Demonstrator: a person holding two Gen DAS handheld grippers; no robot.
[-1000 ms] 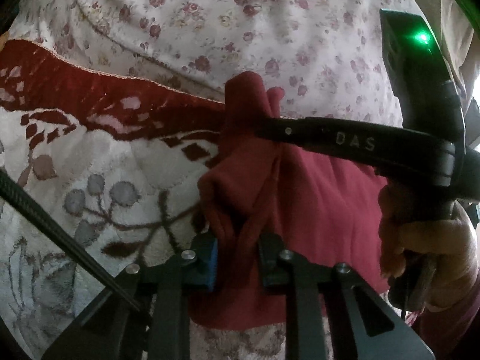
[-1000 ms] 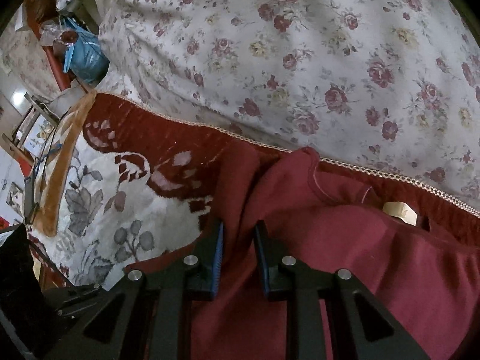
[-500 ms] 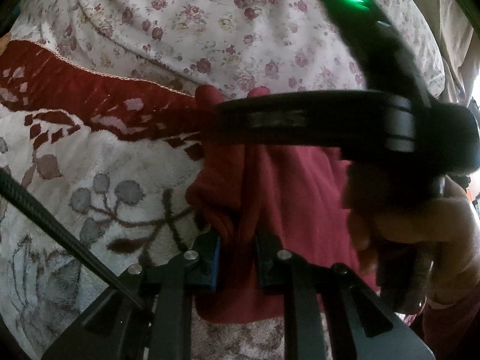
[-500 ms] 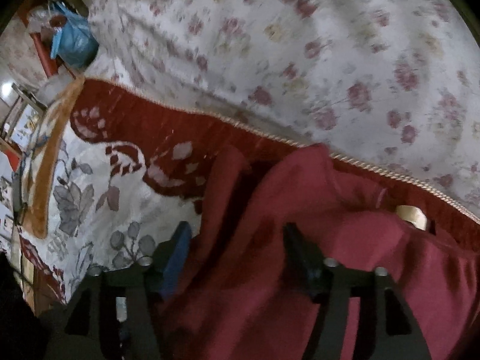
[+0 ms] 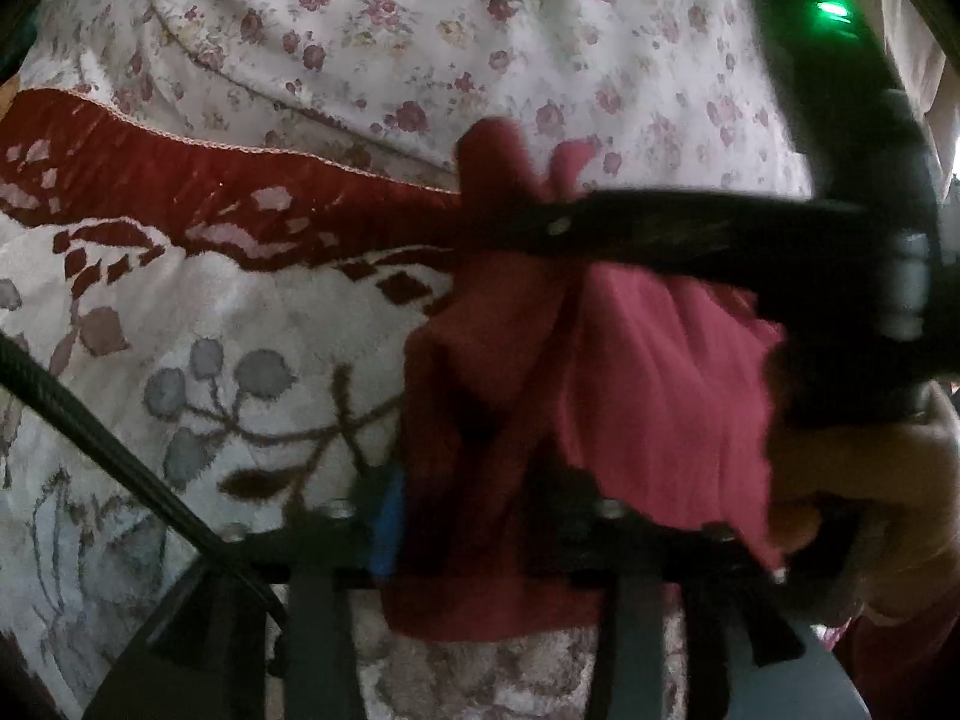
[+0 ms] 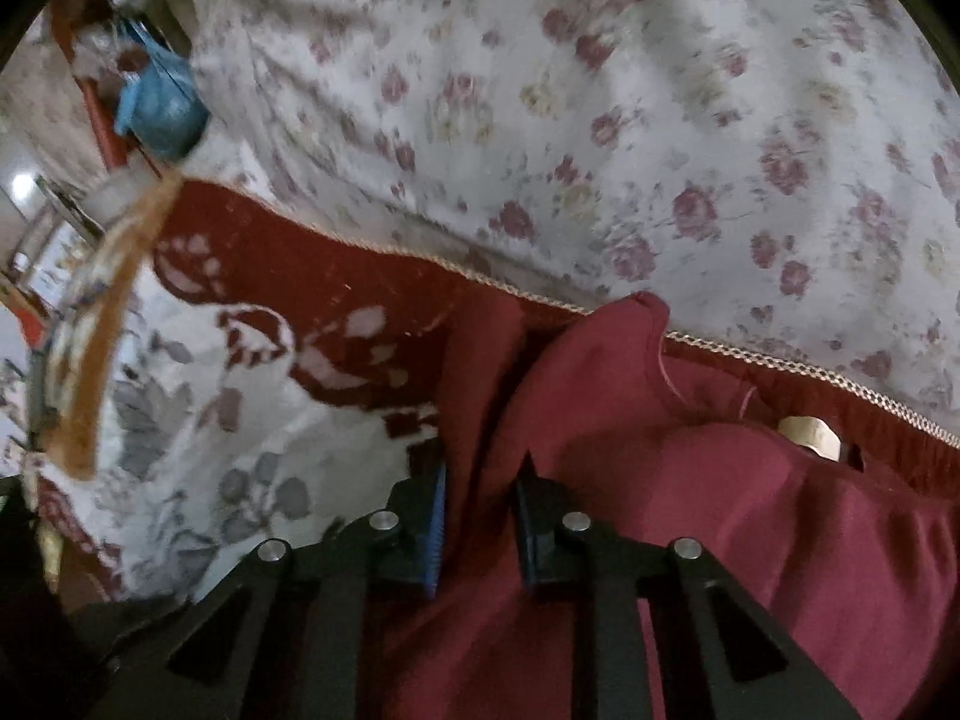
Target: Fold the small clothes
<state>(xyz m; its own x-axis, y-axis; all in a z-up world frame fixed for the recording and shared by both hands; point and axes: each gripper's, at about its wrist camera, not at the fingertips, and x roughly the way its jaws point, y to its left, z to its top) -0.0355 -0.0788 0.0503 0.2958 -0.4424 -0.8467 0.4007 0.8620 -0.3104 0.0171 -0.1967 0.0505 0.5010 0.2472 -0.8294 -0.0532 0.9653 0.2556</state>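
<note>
A maroon garment [image 5: 648, 384] lies bunched on a patterned blanket [image 5: 240, 324]. My left gripper [image 5: 474, 516] stands low in the left wrist view. Its jaws are opening, and a fold of the garment still hangs between them, loose of the blue pad. One black finger [image 5: 660, 228] of the right gripper crosses over the garment's top, and a person's hand [image 5: 870, 480] holds that gripper's handle at the right. In the right wrist view my right gripper [image 6: 483, 510] is closing, its pads squeezing a raised fold of the maroon garment [image 6: 690, 510]. A pale label [image 6: 807, 432] shows near the collar.
A white sheet with small red flowers [image 5: 480, 30] fills the far side behind the blanket's dark red border [image 6: 336, 288]. A black cable [image 5: 90, 414] runs across the lower left. Beyond the bed's left edge stand a blue bag [image 6: 156, 114] and clutter.
The right gripper opened wide, shifted along the garment, and has closed again on a fold. The left jaws, shut on the cloth before, now stand wider apart.
</note>
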